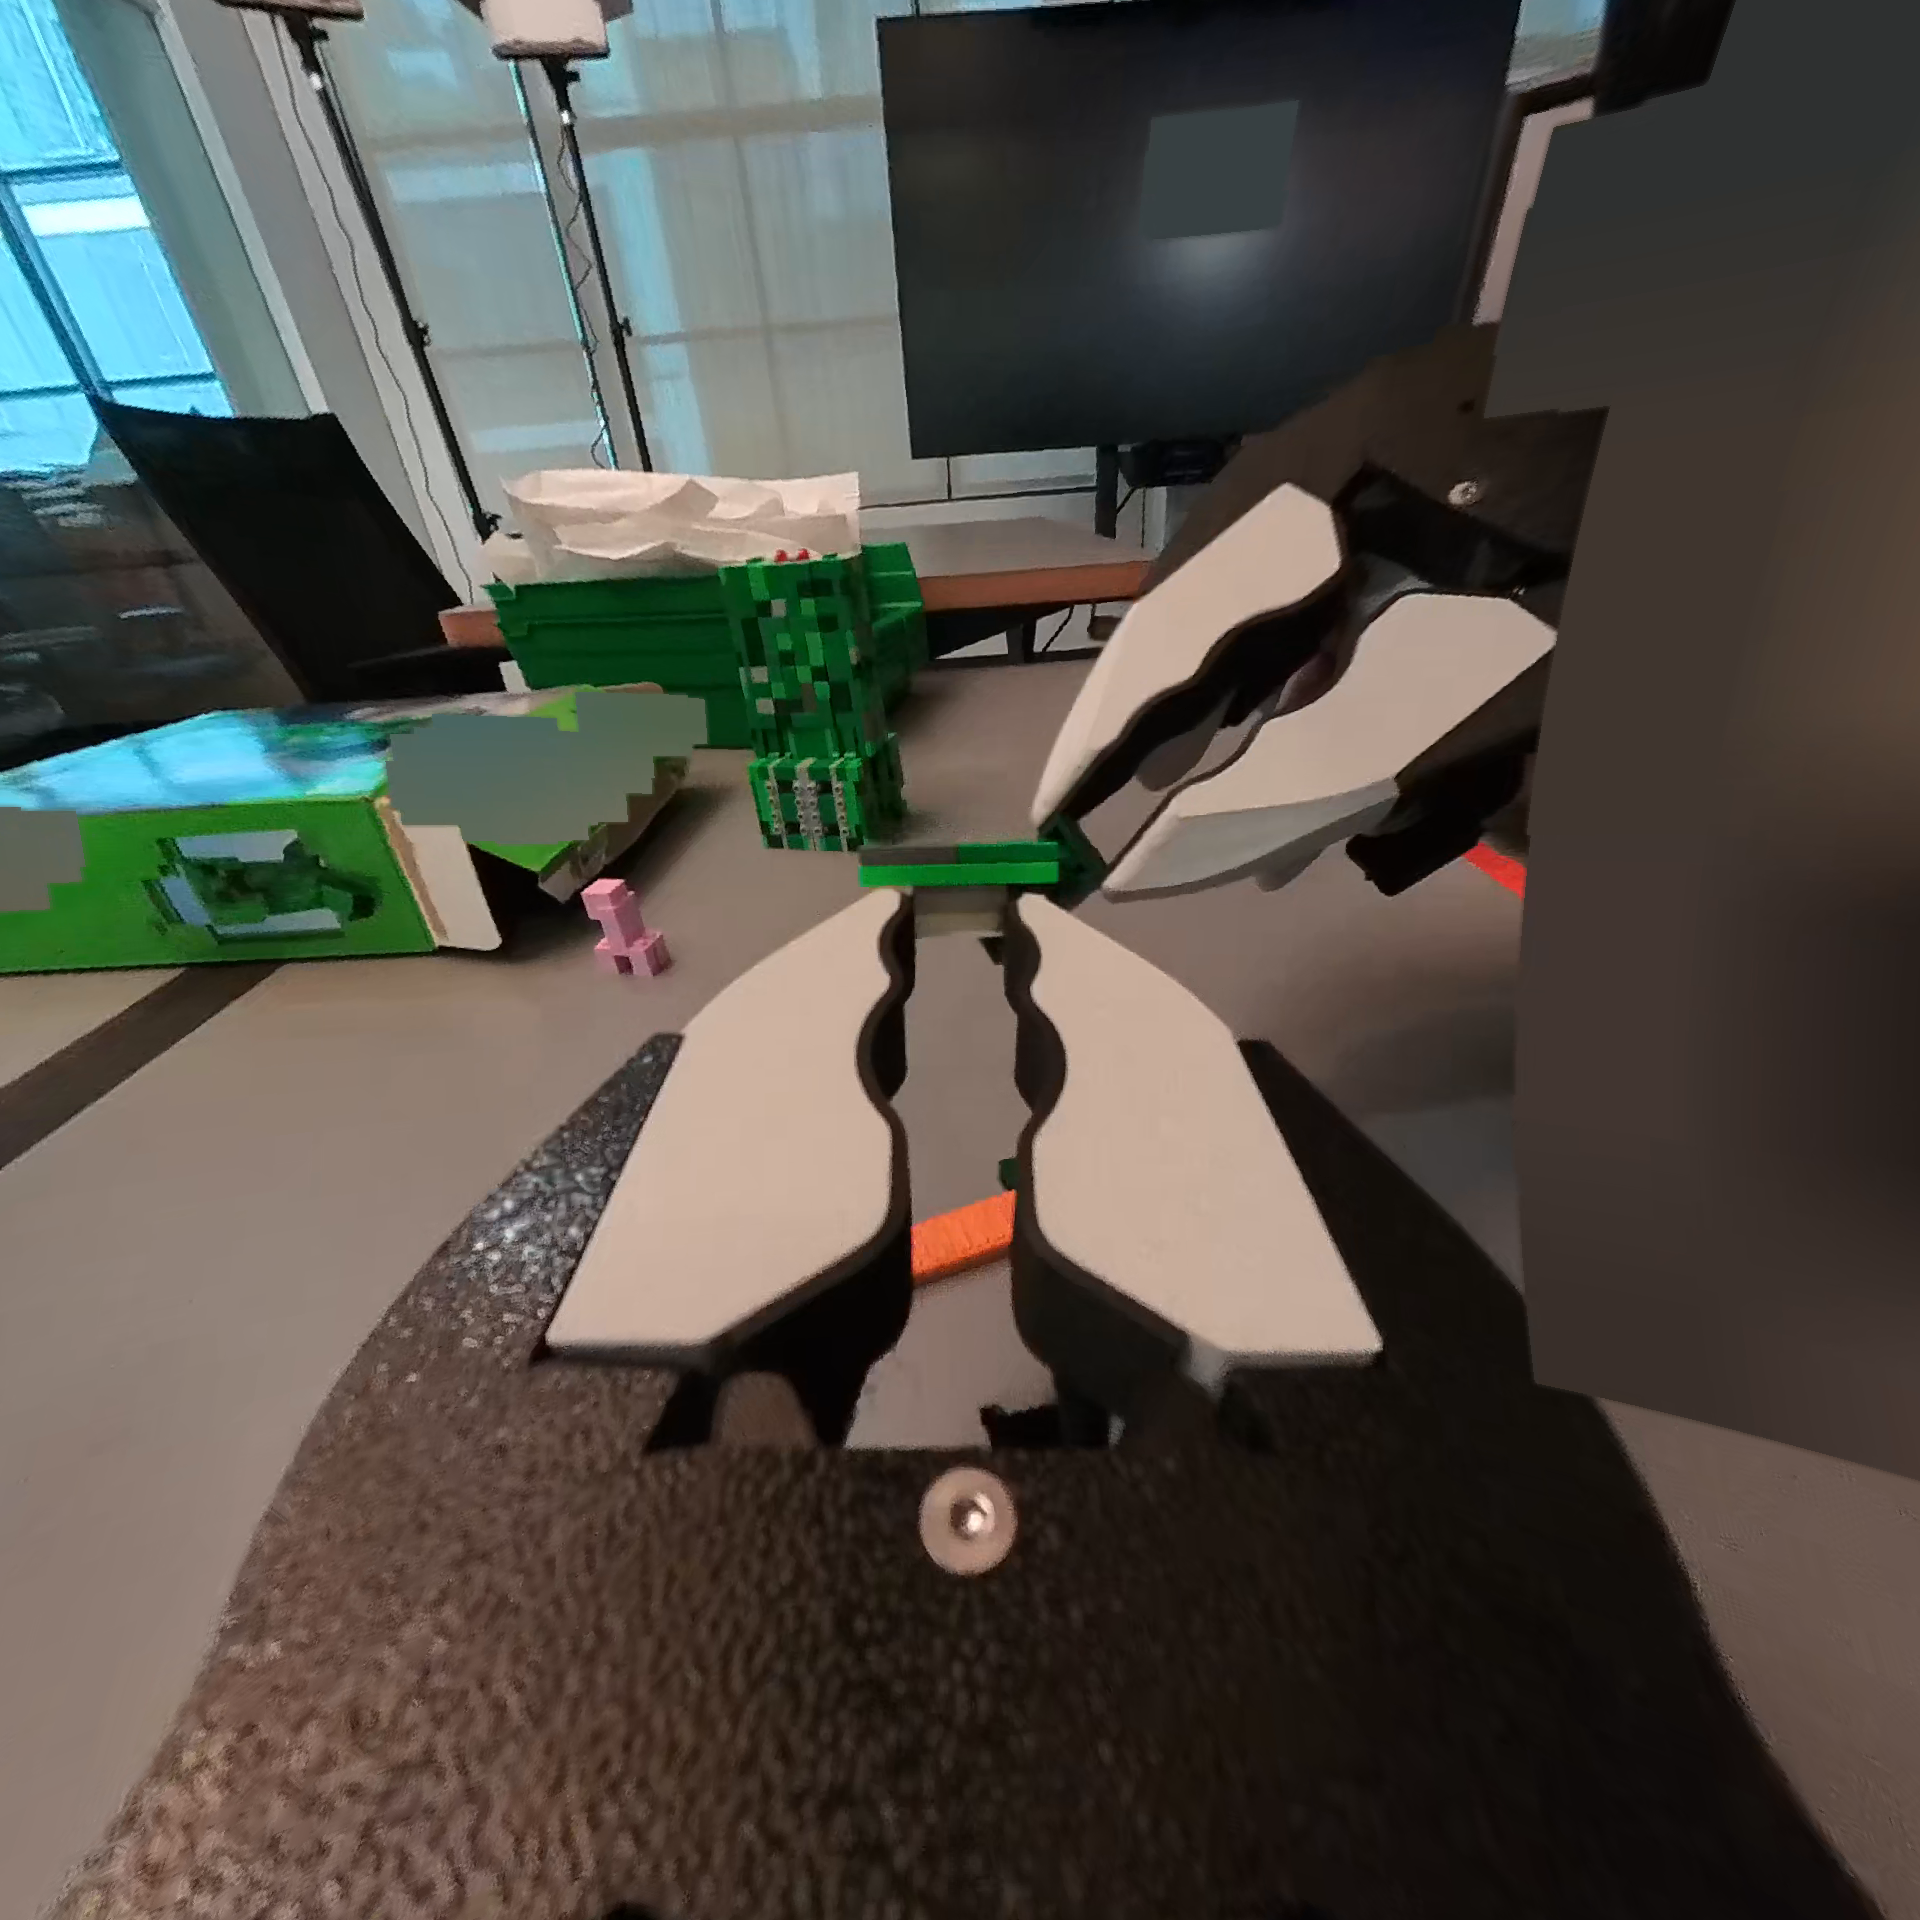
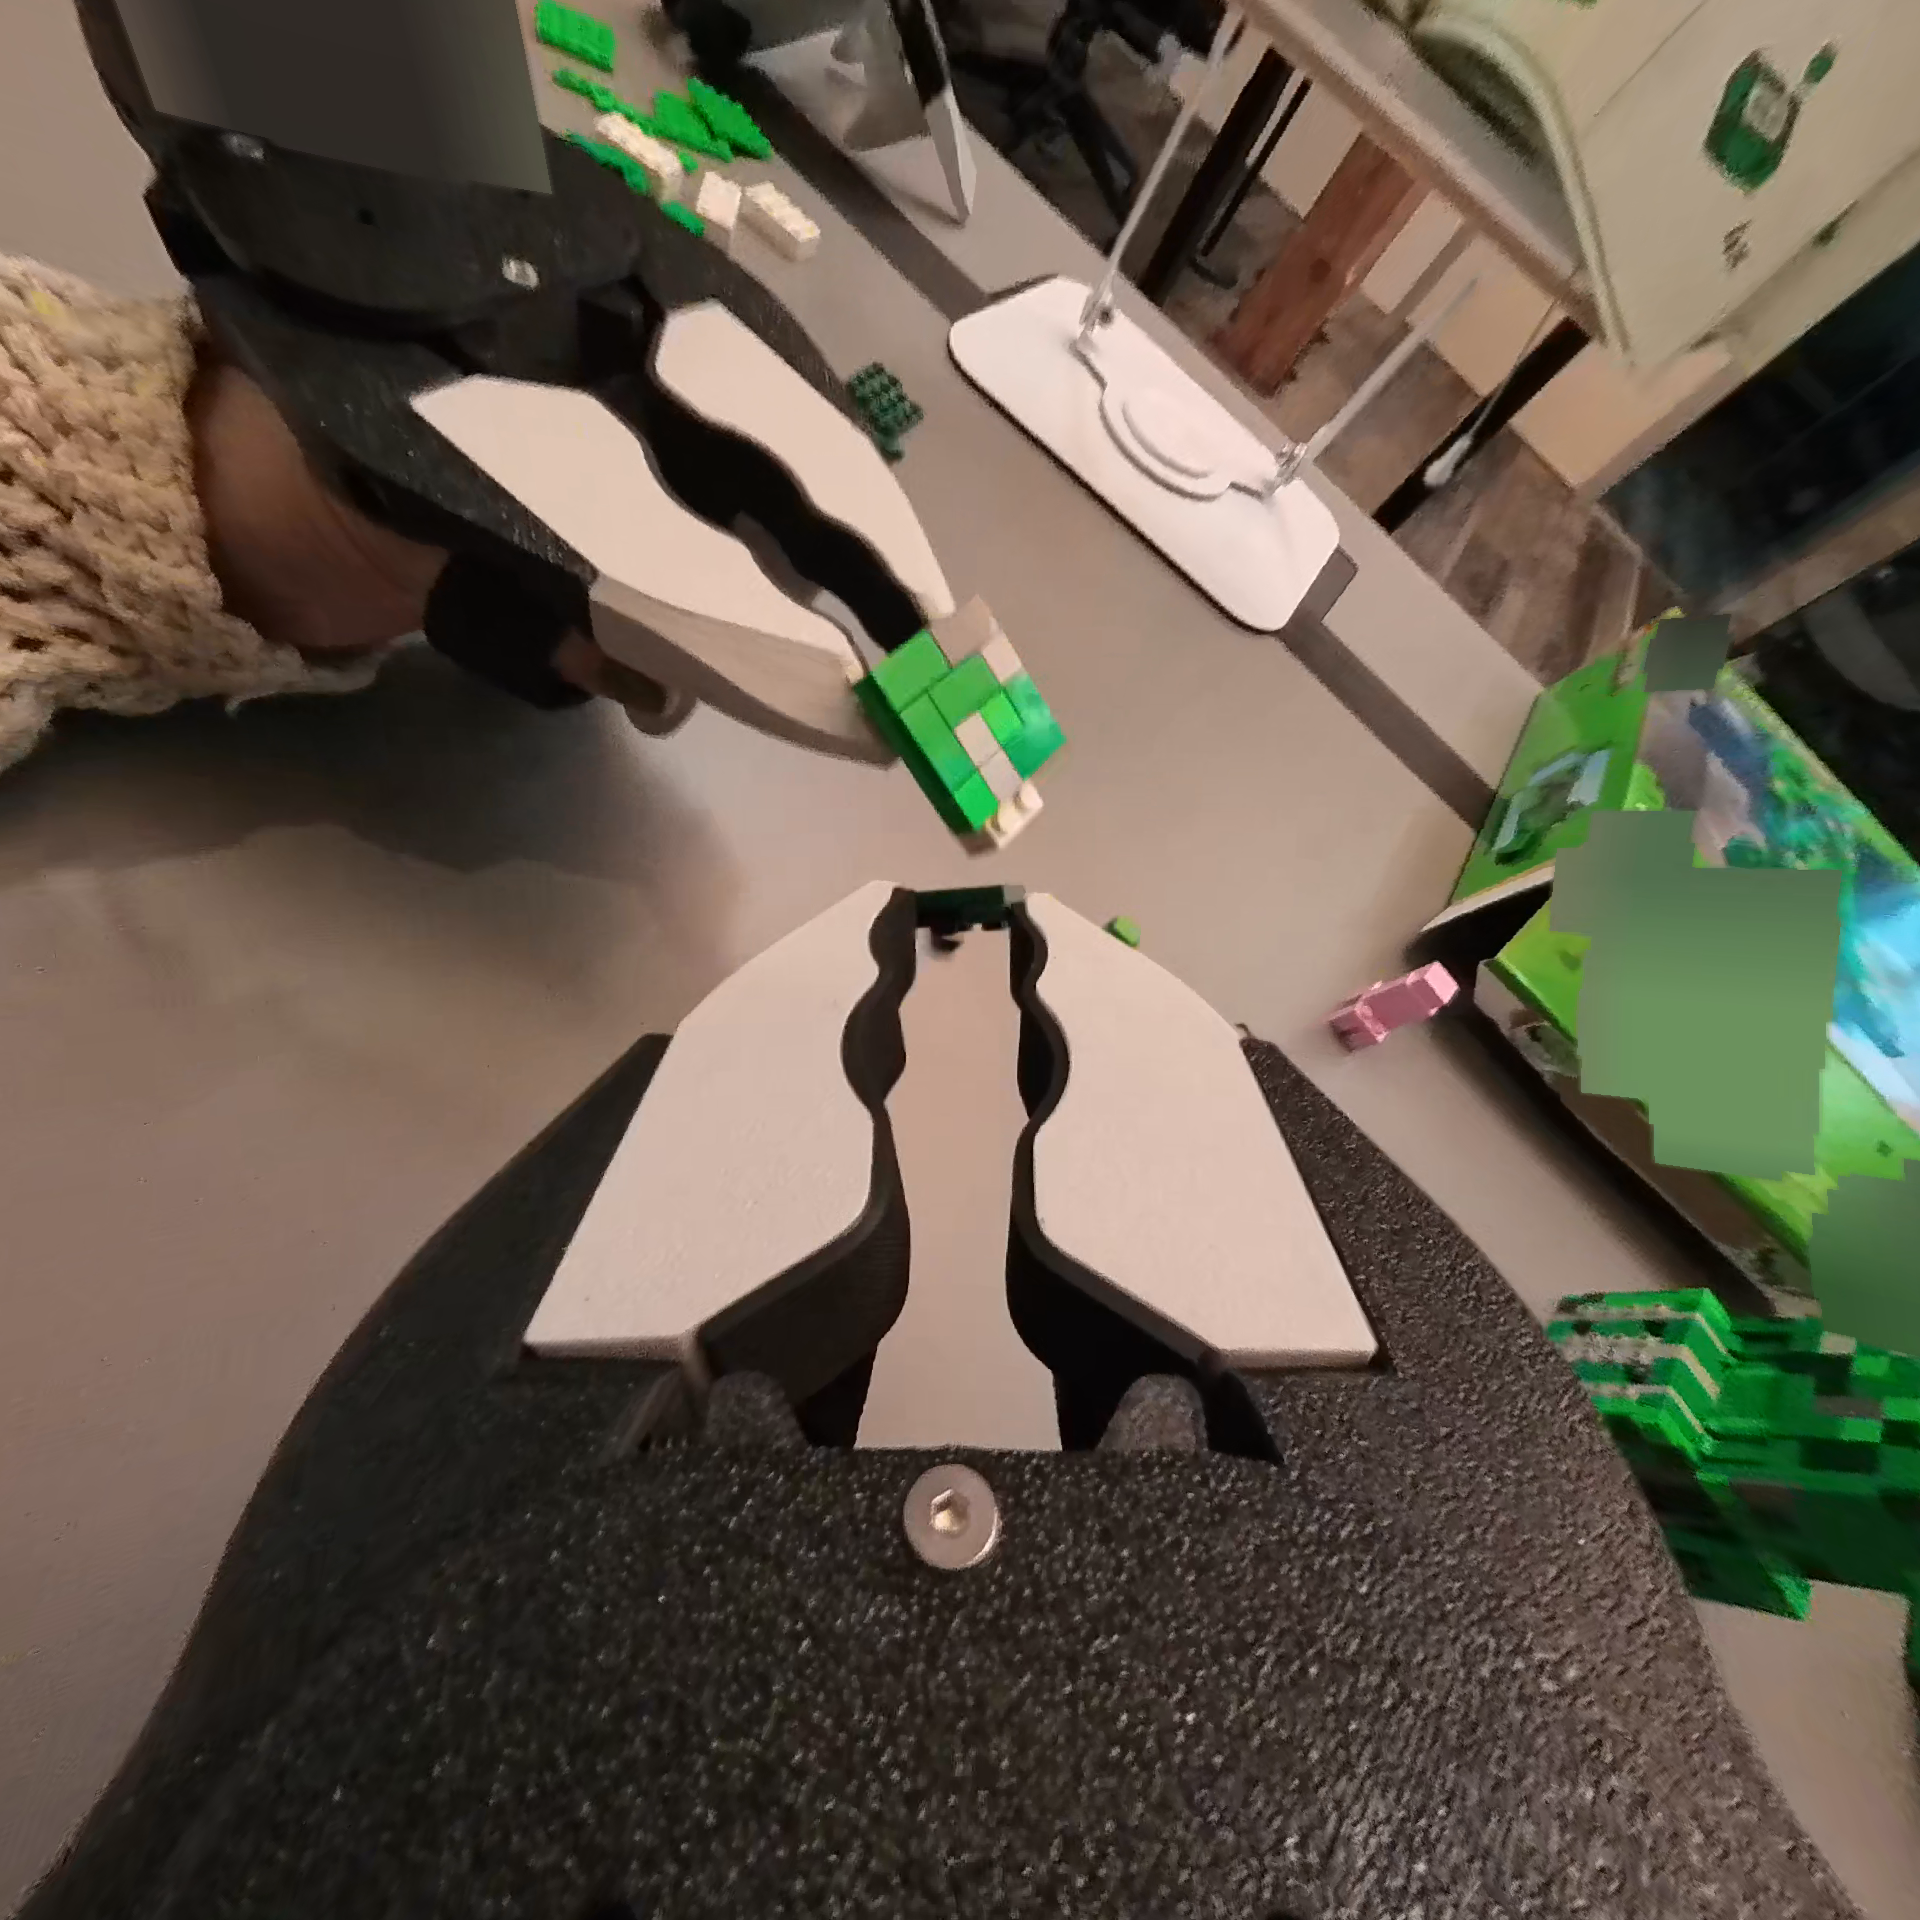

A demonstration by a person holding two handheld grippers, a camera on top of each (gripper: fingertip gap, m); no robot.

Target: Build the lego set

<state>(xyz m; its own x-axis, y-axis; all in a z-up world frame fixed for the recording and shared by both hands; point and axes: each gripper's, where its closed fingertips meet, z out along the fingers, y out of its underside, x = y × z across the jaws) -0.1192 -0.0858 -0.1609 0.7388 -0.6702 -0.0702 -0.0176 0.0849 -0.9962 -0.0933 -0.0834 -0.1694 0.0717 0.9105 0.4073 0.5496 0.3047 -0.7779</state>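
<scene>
L tool (image 1: 958, 920) tight on green/grey plate assy (image 1: 961, 871), R tool (image 2: 961, 902) on sm dark-green brick (image 2: 958, 902) beside it.

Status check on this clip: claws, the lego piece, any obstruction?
Left claw shut on green-and-grey plate assembly, held above the table. Right claw shut on small dark green piece, just short of it. Nothing between them.

From my remote station: a dark screen (image 1: 1195, 218) stands beyond the grey table's (image 1: 312, 1195) far edge, light stands (image 1: 582, 260) rising before the windows (image 1: 727, 260). A white stand base (image 2: 1143, 447) sits at the table's edge.
</scene>
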